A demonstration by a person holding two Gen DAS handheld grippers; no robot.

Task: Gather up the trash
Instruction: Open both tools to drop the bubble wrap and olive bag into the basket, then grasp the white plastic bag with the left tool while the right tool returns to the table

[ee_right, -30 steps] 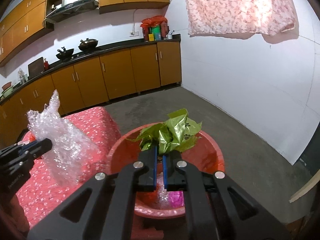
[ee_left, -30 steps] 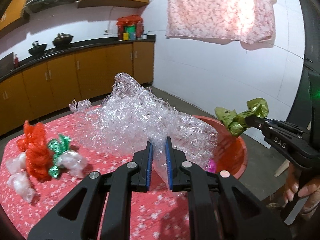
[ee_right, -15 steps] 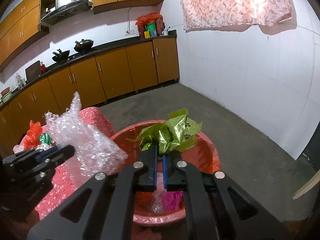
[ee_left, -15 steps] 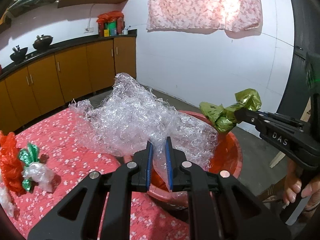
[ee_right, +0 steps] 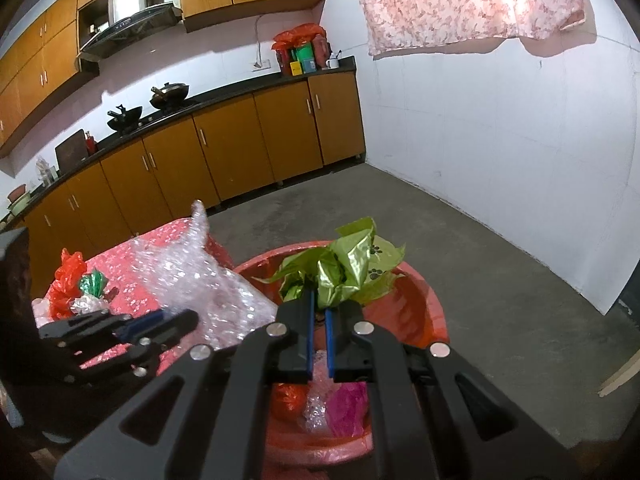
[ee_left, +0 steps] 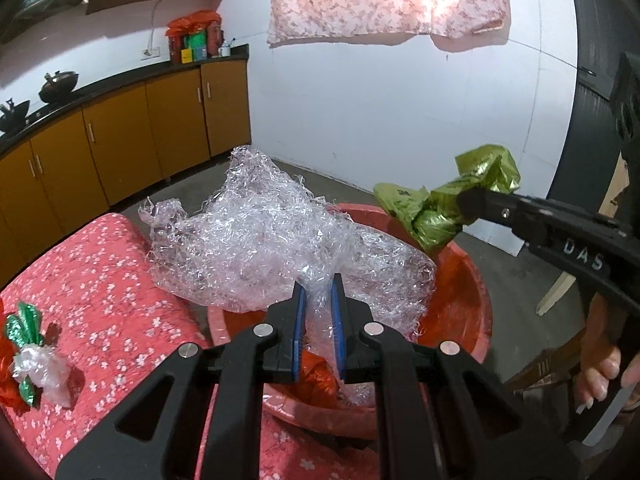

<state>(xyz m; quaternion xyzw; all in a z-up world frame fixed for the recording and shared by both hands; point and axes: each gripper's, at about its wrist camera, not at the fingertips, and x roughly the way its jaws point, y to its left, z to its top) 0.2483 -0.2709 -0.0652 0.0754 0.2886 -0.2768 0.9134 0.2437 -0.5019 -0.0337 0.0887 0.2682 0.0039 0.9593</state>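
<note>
My left gripper (ee_left: 318, 308) is shut on a big crumpled sheet of clear bubble wrap (ee_left: 260, 240) and holds it over the near rim of a red plastic basin (ee_left: 472, 304). My right gripper (ee_right: 319, 316) is shut on a crumpled green foil wrapper (ee_right: 344, 264) and holds it above the basin (ee_right: 416, 312). The basin holds a red wrapper (ee_right: 290, 398), clear plastic and a pink wrapper (ee_right: 348, 404). The right gripper with the green wrapper (ee_left: 448, 208) shows in the left wrist view. The left gripper (ee_right: 160, 322) with the bubble wrap (ee_right: 200, 284) shows in the right wrist view.
The table has a red floral cloth (ee_left: 92, 280). On it lie a red bag (ee_right: 66, 280), a green foil wrapper (ee_right: 94, 282) and clear plastic (ee_left: 44, 368). Orange kitchen cabinets (ee_right: 240, 148) line the far wall. Grey floor (ee_right: 500, 280) lies right of the basin.
My left gripper has carried the bubble wrap rightward from over the table to over the basin. My right gripper still holds the green wrapper above the basin.
</note>
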